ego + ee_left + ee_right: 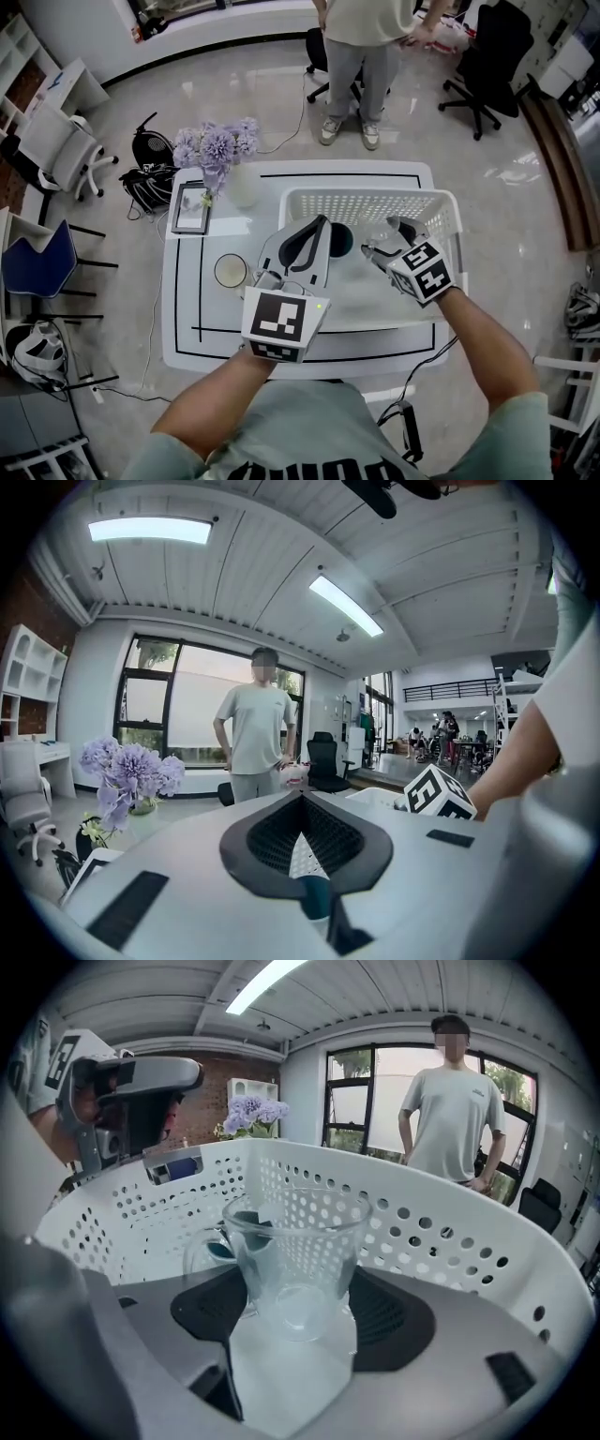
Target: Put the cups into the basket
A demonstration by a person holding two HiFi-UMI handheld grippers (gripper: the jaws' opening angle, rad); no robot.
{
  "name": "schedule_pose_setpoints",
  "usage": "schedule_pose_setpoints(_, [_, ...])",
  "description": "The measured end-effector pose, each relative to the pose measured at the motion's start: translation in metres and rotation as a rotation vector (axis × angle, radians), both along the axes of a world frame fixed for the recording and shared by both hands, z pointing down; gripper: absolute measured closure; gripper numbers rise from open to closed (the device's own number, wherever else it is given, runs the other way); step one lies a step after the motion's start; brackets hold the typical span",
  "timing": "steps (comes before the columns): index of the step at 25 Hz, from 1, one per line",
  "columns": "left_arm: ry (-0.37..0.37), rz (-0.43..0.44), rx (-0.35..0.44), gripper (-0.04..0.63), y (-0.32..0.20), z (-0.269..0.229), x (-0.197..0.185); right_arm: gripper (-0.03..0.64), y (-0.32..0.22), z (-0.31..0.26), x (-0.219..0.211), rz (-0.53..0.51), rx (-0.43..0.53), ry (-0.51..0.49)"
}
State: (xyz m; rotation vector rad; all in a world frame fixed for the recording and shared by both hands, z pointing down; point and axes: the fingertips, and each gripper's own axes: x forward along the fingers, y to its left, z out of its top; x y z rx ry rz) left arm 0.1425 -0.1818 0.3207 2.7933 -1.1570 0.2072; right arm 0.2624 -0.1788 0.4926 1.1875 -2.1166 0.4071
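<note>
My right gripper [295, 1288] is shut on a clear glass cup [295, 1237] with a handle, held upright low inside the white perforated basket [450, 1232]. In the head view the right gripper [392, 236] reaches over the basket's [366, 194] near side. A dark teal cup [339, 240] stands in the basket just left of it and shows behind the glass [221, 1249]. My left gripper [314, 230] hovers at the basket's left rim, jaws shut with their tips together and nothing held [300, 801]. A cream cup [230, 271] stands on the table to the left.
The basket fills the right half of the white table [187, 319]. A vase of purple flowers [220, 150] and a photo frame [190, 208] stand at the far left. A person [361, 56] stands beyond the table; office chairs [487, 66] surround it.
</note>
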Motion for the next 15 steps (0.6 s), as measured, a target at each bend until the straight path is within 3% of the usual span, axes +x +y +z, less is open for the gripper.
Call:
schedule_pose_setpoints(7, [0.0,0.0,-0.014,0.592,-0.004,0.004,-0.002,0.285,-0.006,0.024,-0.002,-0.052,-0.058,0.07])
schedule_pose_setpoints(15, [-0.015,0.009,-0.022,0.592,-0.004,0.008,0.002,0.285,-0.011,0.044,-0.001,-0.05,-0.087,0.076])
